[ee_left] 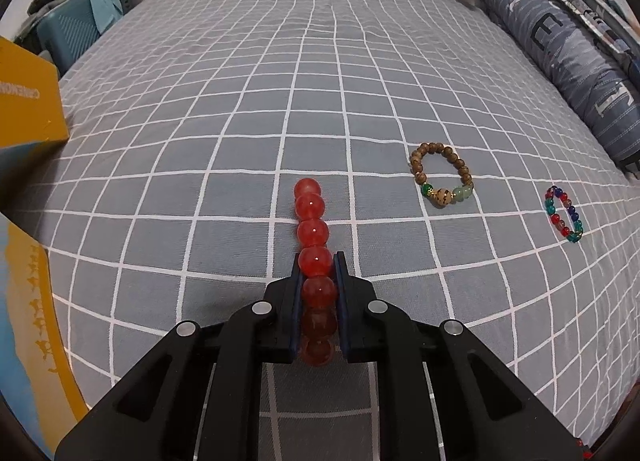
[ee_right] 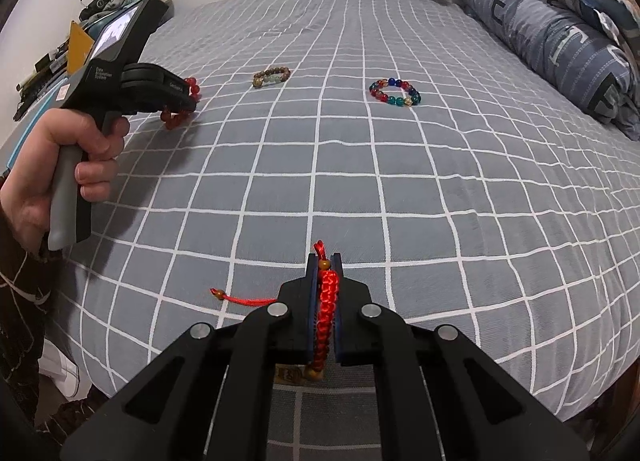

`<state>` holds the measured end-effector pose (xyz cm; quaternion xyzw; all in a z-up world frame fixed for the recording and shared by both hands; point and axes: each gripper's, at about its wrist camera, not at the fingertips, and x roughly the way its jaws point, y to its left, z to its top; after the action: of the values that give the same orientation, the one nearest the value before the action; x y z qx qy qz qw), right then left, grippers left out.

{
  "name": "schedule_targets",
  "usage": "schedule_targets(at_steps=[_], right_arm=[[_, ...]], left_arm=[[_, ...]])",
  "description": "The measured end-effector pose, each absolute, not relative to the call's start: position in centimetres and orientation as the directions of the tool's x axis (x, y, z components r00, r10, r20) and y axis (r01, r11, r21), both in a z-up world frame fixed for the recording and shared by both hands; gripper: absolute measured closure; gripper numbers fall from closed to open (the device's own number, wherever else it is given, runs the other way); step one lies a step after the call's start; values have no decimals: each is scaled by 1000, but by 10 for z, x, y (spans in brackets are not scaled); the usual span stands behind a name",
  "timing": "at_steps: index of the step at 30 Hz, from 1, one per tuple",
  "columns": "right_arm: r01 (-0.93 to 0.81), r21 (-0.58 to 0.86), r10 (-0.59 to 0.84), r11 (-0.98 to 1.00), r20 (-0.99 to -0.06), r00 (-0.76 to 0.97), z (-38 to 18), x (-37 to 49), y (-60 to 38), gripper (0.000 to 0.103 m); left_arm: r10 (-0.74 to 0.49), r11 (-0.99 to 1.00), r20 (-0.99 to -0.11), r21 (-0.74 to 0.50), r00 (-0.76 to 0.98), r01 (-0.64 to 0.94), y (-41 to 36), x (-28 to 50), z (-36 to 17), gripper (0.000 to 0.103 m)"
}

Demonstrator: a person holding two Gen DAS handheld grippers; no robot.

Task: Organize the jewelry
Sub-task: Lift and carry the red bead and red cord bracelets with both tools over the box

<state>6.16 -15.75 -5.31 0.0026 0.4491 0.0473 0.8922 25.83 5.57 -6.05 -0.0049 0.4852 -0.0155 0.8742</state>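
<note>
open checked bedspread (ee_left: 248, 109) ahead of left fingers (ee_left: 296, 281), yellow box (ee_left: 28, 101) blocking far left, wooden bead bracelet (ee_left: 442, 175) and multicolour bracelet (ee_left: 564, 215) to their right, rolled quilt (ee_right: 560, 45) walling right edge, clear cloth ahead of right fingers (ee_right: 338, 281)

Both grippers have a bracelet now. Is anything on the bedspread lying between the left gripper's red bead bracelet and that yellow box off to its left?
Nothing visible. In the left wrist view, only bare checked bedspread lies between the red bead bracelet in the left gripper and the yellow box. The wooden bead bracelet and multicoloured bead bracelet lie to the right.
</note>
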Motion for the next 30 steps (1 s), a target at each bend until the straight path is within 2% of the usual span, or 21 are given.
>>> schedule_targets(at_steps=[12,30], right_arm=[[-34,36,49,999,-793,608,-43,74,-162,98],[-67,47,80,997,-727,682,8,105,-142,98]], left_arm=[[-44,999,-836,-38,546,22,64,236,-45,90],[-104,995,-810,-78,576,69,67,174,-3,90]])
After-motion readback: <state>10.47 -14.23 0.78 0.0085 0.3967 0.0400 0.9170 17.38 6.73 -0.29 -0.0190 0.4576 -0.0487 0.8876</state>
